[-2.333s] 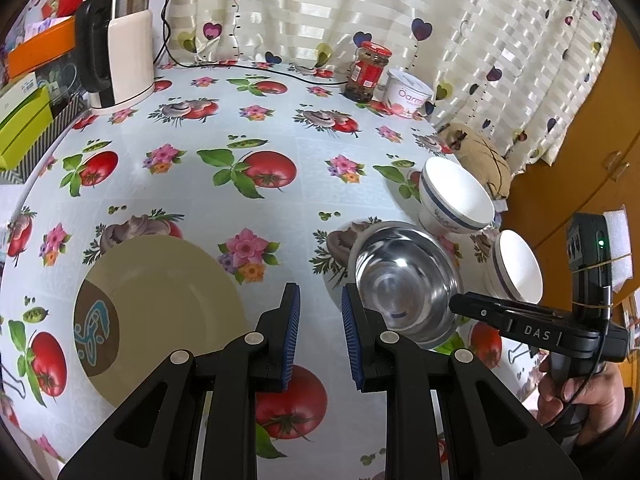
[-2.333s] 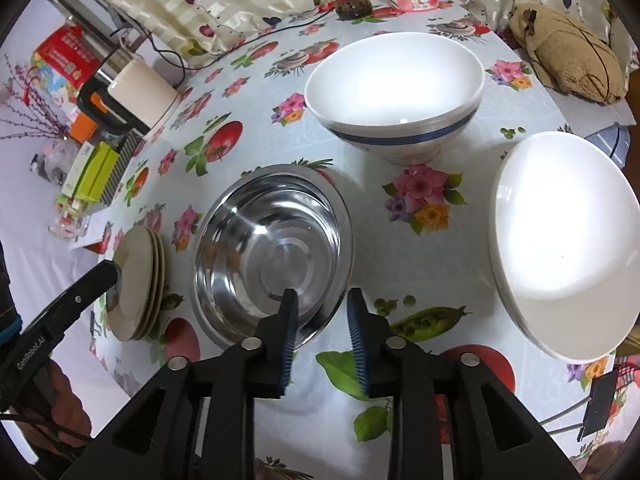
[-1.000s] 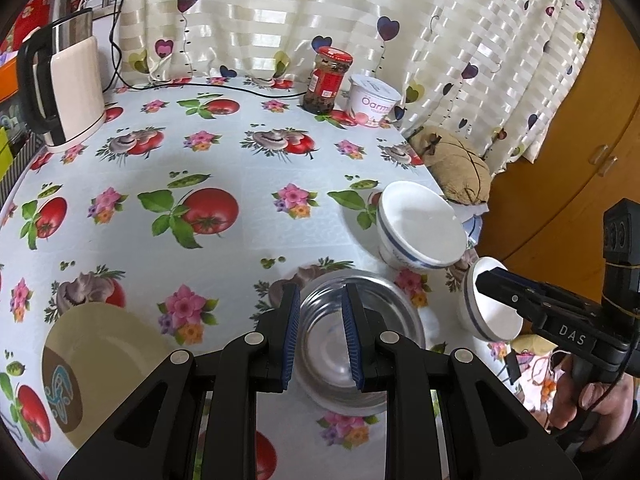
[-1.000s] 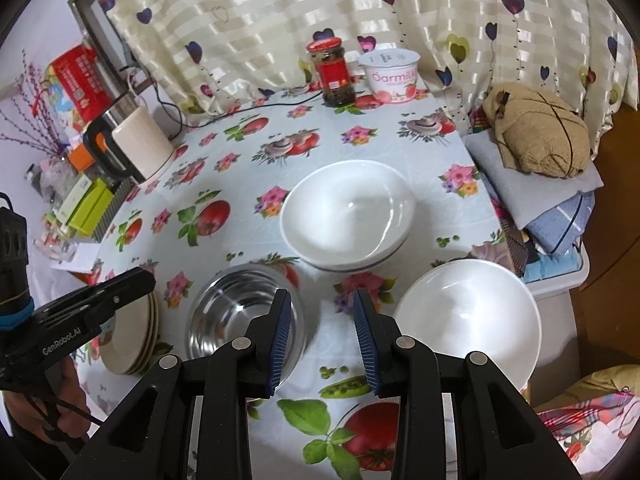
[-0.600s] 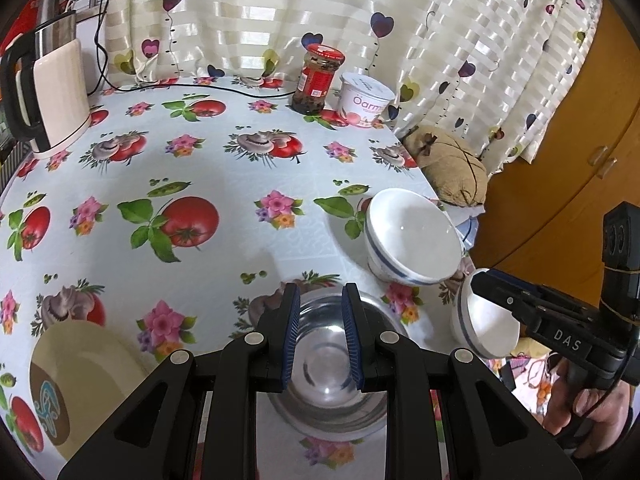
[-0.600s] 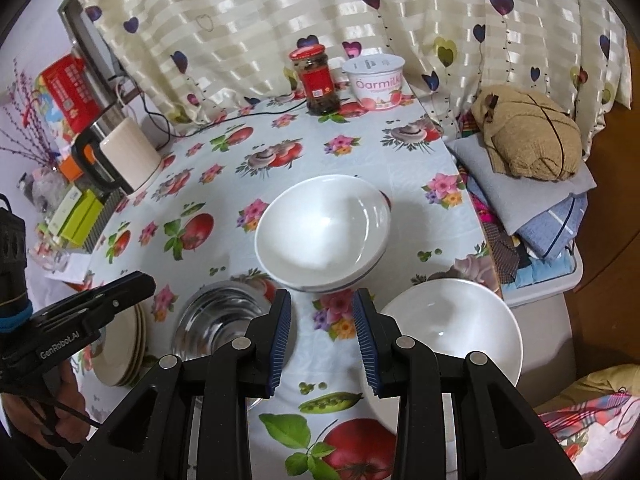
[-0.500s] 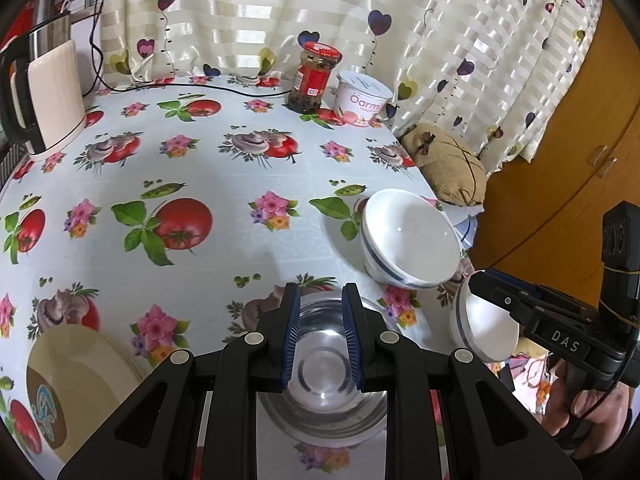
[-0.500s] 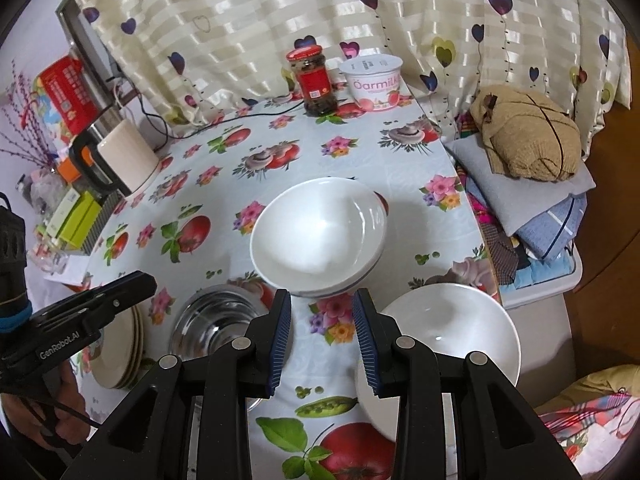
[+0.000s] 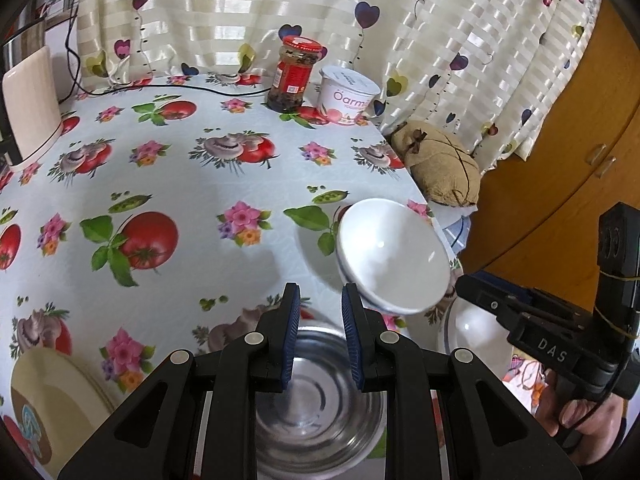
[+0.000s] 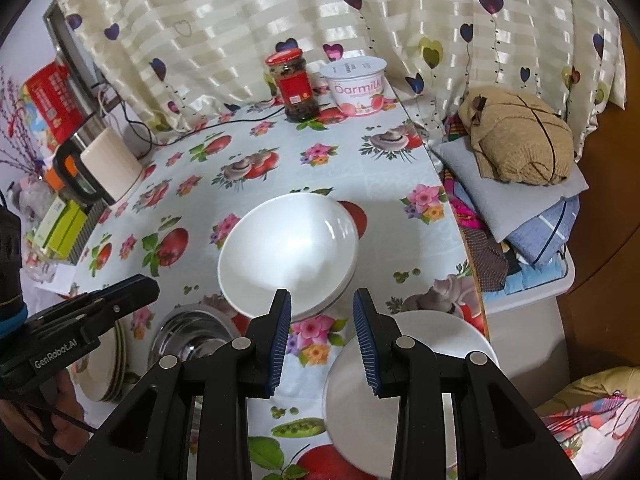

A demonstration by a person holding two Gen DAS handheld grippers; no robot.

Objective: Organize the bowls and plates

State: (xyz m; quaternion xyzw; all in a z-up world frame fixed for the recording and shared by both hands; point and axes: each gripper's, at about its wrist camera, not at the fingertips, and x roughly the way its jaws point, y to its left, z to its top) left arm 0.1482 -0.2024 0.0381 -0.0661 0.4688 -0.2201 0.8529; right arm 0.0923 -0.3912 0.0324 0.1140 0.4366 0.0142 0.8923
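Note:
My left gripper (image 9: pixel 320 320) hangs open and empty over a steel bowl (image 9: pixel 316 412), which also shows as the steel bowl (image 10: pixel 188 336) in the right wrist view. A white bowl with a blue band (image 9: pixel 392 256) stands just right of it. My right gripper (image 10: pixel 322 320) is open and empty, above the tablecloth between that banded bowl (image 10: pixel 288 248) and a second white bowl (image 10: pixel 412 380) near the table edge. A stack of cream plates (image 9: pixel 44 400) lies at the left, seen edge-on as the plates (image 10: pixel 104 368).
A red-lidded jar (image 9: pixel 294 74) and a yoghurt tub (image 9: pixel 348 96) stand at the back by the curtain. A kettle (image 10: pixel 104 164) with a cord and boxes (image 10: pixel 60 228) are at the left. Folded cloths and a tan bundle (image 10: pixel 516 140) lie past the table's right edge.
Both grippers drifted across the table: the steel bowl slid down under the left fingers, and the banded bowl came closer to both grippers. The jaws kept their gaps.

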